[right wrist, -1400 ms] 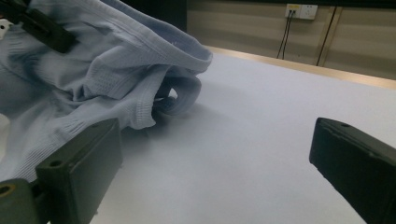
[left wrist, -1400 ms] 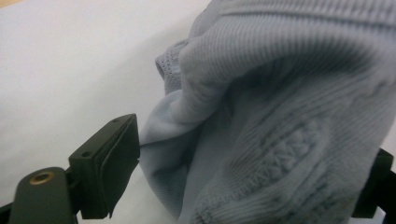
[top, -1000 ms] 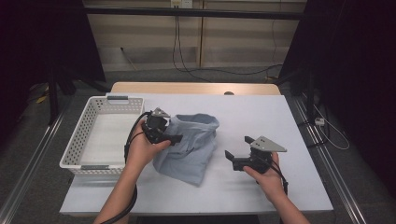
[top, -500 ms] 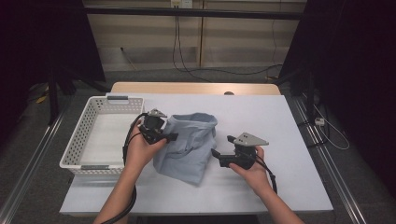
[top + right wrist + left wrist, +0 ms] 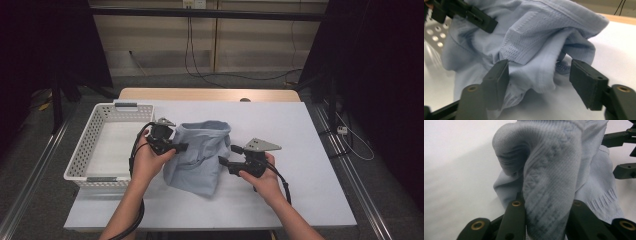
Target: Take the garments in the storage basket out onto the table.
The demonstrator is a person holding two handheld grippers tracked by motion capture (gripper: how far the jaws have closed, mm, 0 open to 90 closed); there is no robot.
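Note:
A crumpled light-blue knit garment [image 5: 200,157] lies in the middle of the white table [image 5: 305,130]. My left gripper [image 5: 179,146] is at the garment's left edge and its jaws have just been closing; in the left gripper view a thick fold of the garment [image 5: 554,165] is pinched between them [image 5: 546,207]. My right gripper [image 5: 227,155] is at the garment's right edge, its jaws also closing. In the right gripper view they [image 5: 540,77] straddle a bunch of the garment [image 5: 536,32]: one pad touches cloth, the other stands apart.
A white perforated basket [image 5: 80,155] stands at the table's left, close behind the left hand. Bare table lies to the right of the right hand and along the front edge. Dark floor and cables surround the table.
The right gripper has slid left up to the garment's edge and its jaws have narrowed around the cloth. The left hand has stayed put while its jaws closed on the fold.

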